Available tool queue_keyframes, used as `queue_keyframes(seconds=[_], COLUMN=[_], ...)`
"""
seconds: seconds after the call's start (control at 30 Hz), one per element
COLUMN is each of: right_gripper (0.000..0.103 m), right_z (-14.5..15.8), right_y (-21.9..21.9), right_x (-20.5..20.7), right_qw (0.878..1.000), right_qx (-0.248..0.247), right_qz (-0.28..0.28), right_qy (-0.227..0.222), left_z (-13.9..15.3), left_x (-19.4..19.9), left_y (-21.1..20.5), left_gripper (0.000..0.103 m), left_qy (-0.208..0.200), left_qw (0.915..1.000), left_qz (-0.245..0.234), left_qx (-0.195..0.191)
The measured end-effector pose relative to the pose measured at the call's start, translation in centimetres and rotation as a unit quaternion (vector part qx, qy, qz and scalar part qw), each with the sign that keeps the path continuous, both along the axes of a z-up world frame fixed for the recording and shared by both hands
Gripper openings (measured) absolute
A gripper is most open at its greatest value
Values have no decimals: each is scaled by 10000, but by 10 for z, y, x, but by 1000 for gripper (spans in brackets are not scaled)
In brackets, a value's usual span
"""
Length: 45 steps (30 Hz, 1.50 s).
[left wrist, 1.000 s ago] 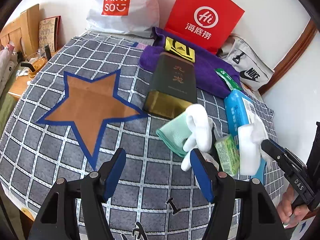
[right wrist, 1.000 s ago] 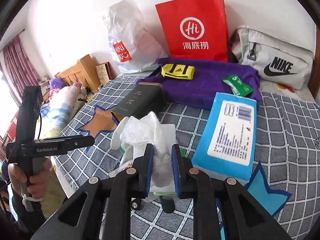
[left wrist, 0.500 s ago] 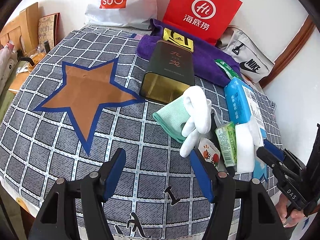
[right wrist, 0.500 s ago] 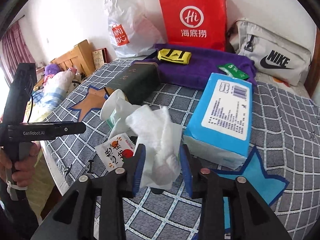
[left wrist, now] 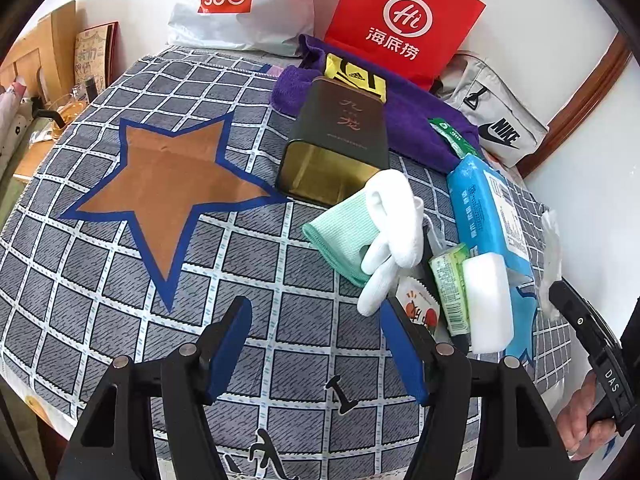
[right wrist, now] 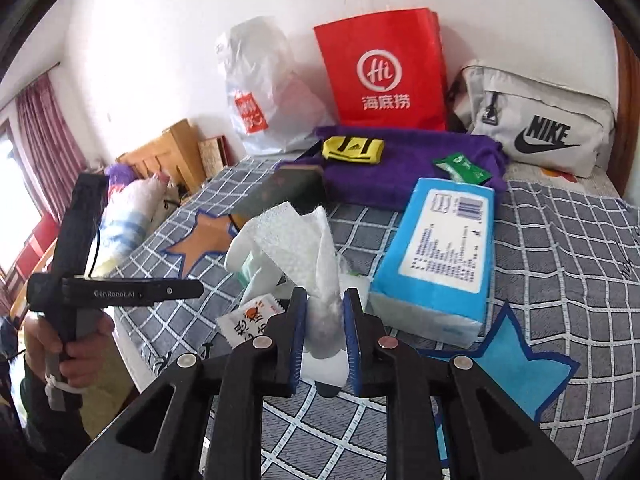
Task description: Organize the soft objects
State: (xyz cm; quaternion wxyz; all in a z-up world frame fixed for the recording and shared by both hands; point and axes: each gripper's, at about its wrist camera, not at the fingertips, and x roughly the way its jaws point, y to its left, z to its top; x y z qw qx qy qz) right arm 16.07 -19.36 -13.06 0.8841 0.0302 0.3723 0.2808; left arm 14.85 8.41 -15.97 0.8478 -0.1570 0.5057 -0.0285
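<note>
Two bags stood against the white wall at the far end of the bed: a red paper bag (right wrist: 384, 72) and a white Miniso plastic bag (left wrist: 240, 4), their contents hidden, with a grey Nike pouch (right wrist: 536, 120) zipped shut beside them. Before them a dark tin (left wrist: 340, 148) lay on its side, its open golden mouth showing nothing inside. The right gripper (right wrist: 325, 332) had its jaws clamped on a crumpled white paper towel (right wrist: 304, 256); they had just closed again on it, and the towel stood up out of them above the bedcover. The left gripper (left wrist: 316, 344) held its jaws apart with nothing between them, over bare cover just short of a white glove (left wrist: 394, 228) lying on a mint-green cloth (left wrist: 344, 232). Right of the glove sat a small snack sachet (left wrist: 418, 310), a green packet (left wrist: 450, 288), a white sponge block (left wrist: 486, 300) and a blue tissue pack (left wrist: 484, 212), close together. A purple towel (right wrist: 408, 168) farther back carried a yellow Adidas item (right wrist: 352, 151) and a green sachet (right wrist: 462, 166). The bedcover (left wrist: 100, 288) was grey check with a brown star (left wrist: 168, 192). A wooden headboard (right wrist: 168, 156) and red curtains (right wrist: 40, 148) stood at the left of the room.
</note>
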Motion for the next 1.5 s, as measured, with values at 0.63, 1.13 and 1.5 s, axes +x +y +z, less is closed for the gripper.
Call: queue_keyframes(seconds=[0.63, 1.13, 1.5], right_gripper=[20, 28, 17], right_z=[-69, -87, -73], right_y=[-64, -42, -45], right_x=[-20, -14, -9], right_qw=[9905, 9875, 9899], right_qx=[-708, -1236, -830], right_qz=[-858, -884, -980], right_qy=[810, 412, 599], left_z=[-6, -33, -10], left_x=[61, 78, 47], left_y=[-48, -40, -4], left_gripper=[65, 18, 18], left_qy=[-345, -173, -349], left_qw=[9991, 9985, 9973], left_qz=[-254, -254, 9], left_qx=[-28, -455, -649])
